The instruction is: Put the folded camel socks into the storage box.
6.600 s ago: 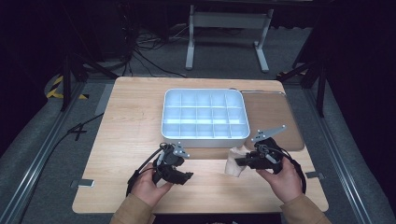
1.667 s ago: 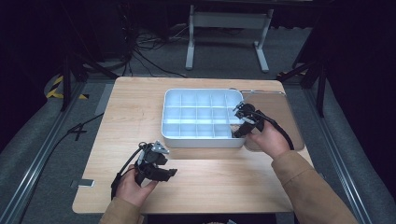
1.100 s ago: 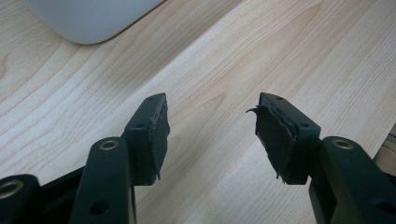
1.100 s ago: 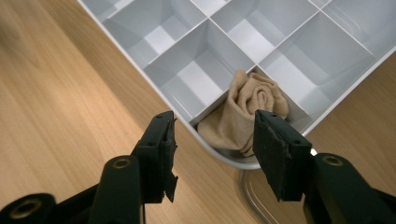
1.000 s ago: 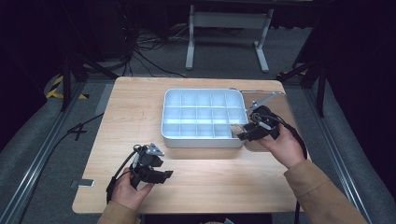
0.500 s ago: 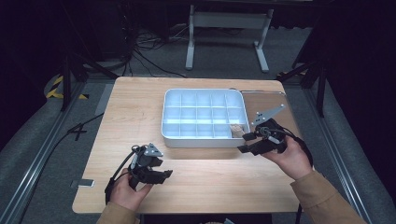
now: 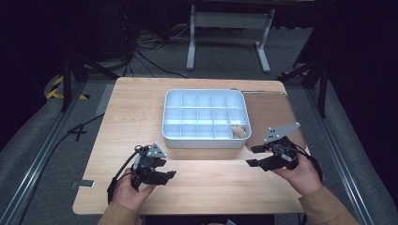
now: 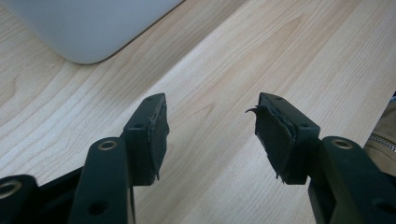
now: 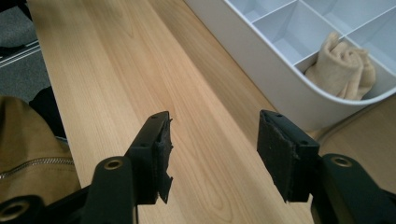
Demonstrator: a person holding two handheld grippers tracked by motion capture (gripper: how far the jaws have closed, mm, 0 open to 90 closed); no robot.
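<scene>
A white divided tray (image 7: 205,139) stands in the middle of the wooden table. A rolled beige cloth (image 7: 239,131) lies in its front right compartment, and it lies against the tray's corner (image 9: 343,65) in the right gripper view. My right gripper (image 7: 254,156) hovers open over the table just in front of the tray's right corner, nothing between its jaws (image 9: 212,144). My left gripper (image 7: 170,175) is open near the front left of the table, empty, with the tray's wall (image 8: 93,28) ahead of it.
A brown board (image 7: 270,112) lies to the right of the tray. The table's front edge (image 7: 197,210) is close to both hands. Beyond the table are cables and a metal stand (image 7: 230,21) on the dark floor.
The right gripper carried the cloth from the table front into the tray's front right compartment, let it go, and has drawn back toward the front right. The left gripper shifted slightly left.
</scene>
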